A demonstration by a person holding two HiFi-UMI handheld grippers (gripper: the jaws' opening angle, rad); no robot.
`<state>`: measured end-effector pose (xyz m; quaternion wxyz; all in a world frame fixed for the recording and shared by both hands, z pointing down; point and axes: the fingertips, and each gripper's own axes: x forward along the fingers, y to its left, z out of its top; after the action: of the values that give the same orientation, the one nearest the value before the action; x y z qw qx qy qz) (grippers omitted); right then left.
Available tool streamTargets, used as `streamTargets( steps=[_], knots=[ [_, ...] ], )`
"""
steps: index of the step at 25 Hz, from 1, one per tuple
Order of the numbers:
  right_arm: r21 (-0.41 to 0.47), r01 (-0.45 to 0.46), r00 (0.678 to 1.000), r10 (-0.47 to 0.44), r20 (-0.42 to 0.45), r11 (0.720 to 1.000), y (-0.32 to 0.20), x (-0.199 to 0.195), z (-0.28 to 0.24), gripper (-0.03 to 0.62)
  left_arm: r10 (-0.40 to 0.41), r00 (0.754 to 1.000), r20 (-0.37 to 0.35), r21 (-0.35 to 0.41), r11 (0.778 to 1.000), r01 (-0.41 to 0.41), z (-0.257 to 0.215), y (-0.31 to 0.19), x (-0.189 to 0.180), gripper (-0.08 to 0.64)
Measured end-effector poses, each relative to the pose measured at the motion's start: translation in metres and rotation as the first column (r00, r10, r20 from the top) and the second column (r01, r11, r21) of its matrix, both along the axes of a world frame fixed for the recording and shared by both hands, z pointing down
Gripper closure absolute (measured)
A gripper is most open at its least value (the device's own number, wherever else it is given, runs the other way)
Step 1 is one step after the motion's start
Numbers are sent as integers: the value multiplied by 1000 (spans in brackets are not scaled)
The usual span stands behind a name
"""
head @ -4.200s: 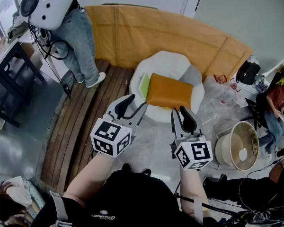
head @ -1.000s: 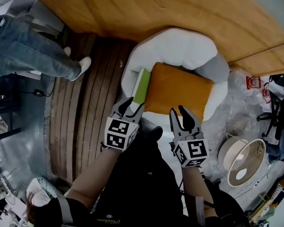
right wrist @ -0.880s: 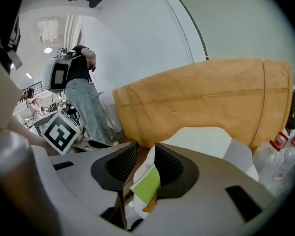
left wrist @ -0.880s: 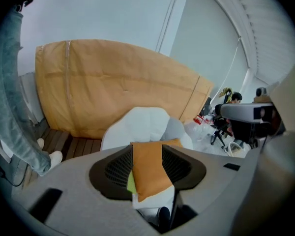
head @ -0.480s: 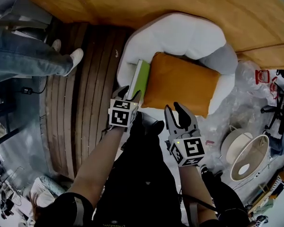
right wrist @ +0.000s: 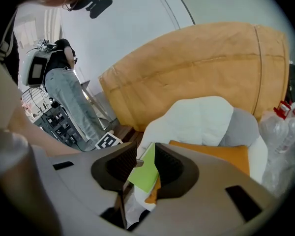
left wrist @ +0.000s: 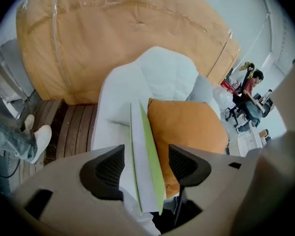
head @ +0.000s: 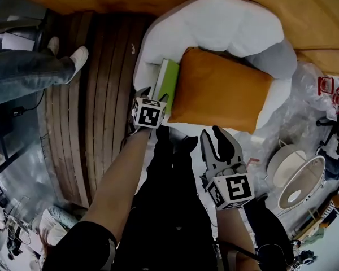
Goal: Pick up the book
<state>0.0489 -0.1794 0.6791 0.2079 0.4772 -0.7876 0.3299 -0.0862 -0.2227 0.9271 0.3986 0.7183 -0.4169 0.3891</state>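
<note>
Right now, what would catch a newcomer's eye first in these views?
The bright orange cushion on the white padded seat dominates the middle of the head view. Along the cushion's left side sits the thin green book. The left gripper has just been opening its jaws, and they now straddle the book's near end without pressing on it.

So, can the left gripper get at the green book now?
Probably yes: the left gripper, its jaws just opened wide, straddles the green book without pressing it; the orange cushion lies alongside, not between.

Matt-covered green book (head: 168, 86), orange cloth cushion (head: 220, 92), grooved wooden floor slats (head: 101, 95)
</note>
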Motion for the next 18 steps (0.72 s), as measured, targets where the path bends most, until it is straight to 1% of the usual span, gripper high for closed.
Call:
streamTargets(
  steps=[7,10,13,16,17,18],
  knots=[
    [-27,13,1000,-14,-18,1000,6,5,20,485,28,999,18,-90,996,-26,47,-2,2,285],
    [-34,23,1000,-23,-16,999,9,6,26,486,28,999,29,-107,994,-24,59,-4,3,285],
    [-45,21,1000,-22,-17,999,13,11,32,486,30,999,28,-150,988,-25,69,1,7,285],
    [-49,16,1000,-17,-20,999,14,18,35,485,52,998,41,-180,983,-44,76,10,8,285],
    [-49,12,1000,-13,-22,999,14,20,35,486,54,998,45,-180,983,-45,76,11,9,305],
    [-49,7,1000,-8,-22,999,15,22,35,486,46,998,47,-177,983,-37,76,12,9,361]
  ],
)
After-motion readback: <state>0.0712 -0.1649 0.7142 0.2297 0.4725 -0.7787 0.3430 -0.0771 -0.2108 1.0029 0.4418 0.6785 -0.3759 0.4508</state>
